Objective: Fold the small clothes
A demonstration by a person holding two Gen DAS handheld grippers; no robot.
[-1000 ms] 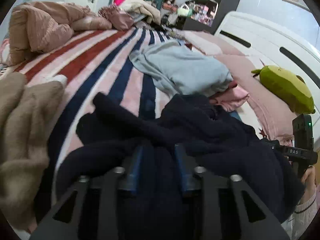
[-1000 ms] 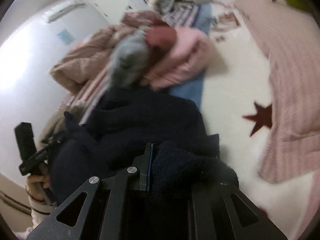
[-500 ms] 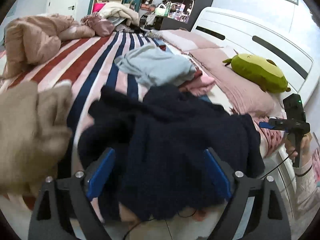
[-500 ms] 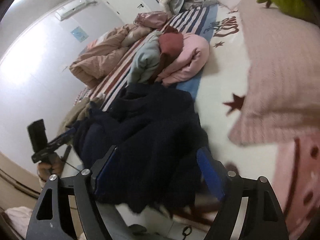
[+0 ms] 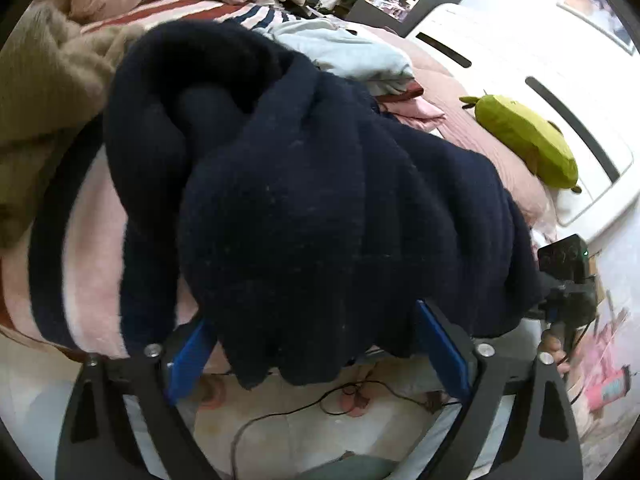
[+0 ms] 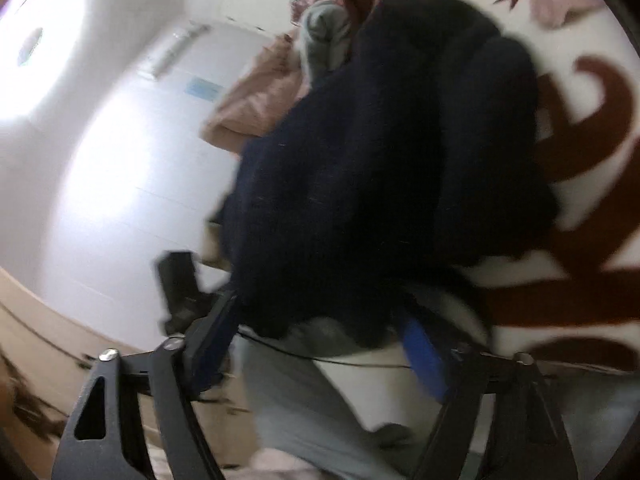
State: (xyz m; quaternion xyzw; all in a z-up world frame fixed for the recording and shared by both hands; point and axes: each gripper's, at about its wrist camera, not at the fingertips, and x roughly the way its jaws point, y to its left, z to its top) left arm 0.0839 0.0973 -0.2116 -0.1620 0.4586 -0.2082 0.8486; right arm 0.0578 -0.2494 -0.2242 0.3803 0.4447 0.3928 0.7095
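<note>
Across the striped bed (image 5: 92, 216) the navy sweater (image 5: 320, 200) lies bunched at the near edge, thick, soft and floppy, so my released jaws, both spread, should pinch its hem corners.

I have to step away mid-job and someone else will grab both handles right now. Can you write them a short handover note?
Left claw: open, holding nothing, at the near edge of the navy sweater.
Right claw: open, also empty, at the sweater's other near corner; this view is blurred.
The sweater lies bunched at the edge of the bed, its hem hanging over. A grey garment and a pink one wait behind it, a tan one to the left.
Done: nothing looks folded.
Left: flatten and fold the sweater, then the others.
</note>
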